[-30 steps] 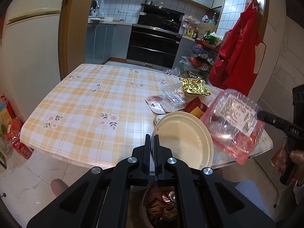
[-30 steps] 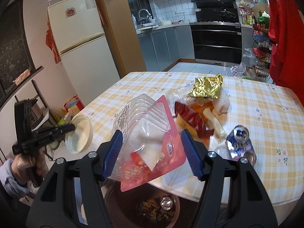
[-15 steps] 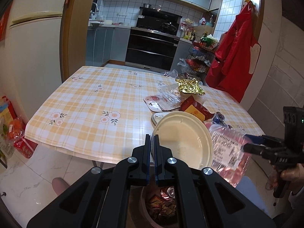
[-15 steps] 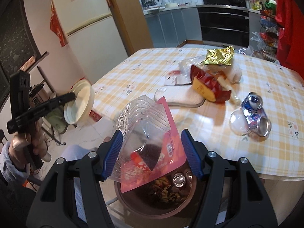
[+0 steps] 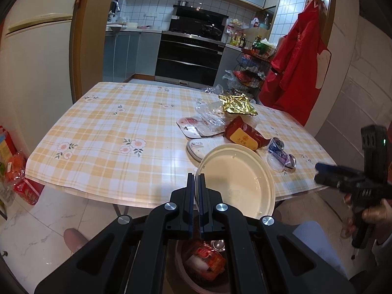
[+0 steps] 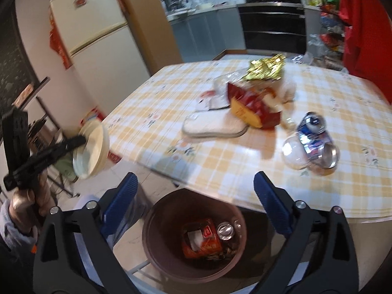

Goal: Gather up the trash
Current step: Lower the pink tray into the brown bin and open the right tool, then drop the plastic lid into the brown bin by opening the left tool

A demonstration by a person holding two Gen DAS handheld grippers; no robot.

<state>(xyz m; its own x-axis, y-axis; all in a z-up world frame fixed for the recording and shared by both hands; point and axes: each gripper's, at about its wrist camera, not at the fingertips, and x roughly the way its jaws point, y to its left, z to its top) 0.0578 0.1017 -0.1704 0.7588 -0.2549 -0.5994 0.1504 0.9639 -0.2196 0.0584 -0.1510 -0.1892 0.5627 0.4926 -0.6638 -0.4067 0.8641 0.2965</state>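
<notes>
My left gripper [image 5: 196,183] is shut on the rim of a cream paper bowl [image 5: 237,178] and holds it in the air above the brown trash bin [image 5: 181,269]. It also shows in the right wrist view [image 6: 80,140] with the bowl [image 6: 94,147]. My right gripper [image 6: 196,186] is open and empty above the bin [image 6: 156,235]. The clear plastic clamshell with a red base [image 6: 202,241] lies inside the bin. More trash lies on the checked table [image 6: 220,161]: a gold wrapper [image 6: 265,69], a red snack bag [image 6: 252,107], crushed cans [image 6: 314,137], a white tray [image 6: 213,126].
A fridge [image 6: 98,49] stands left of the table. A red garment [image 5: 294,61] hangs on the right wall by a wire rack [image 5: 247,73]. An oven and counters [image 5: 191,58] are behind. Bags [image 5: 14,171] sit on the floor at left.
My right gripper opened and let go of the clamshell, which dropped into the bin. The left gripper keeps holding the bowl, nearly still.
</notes>
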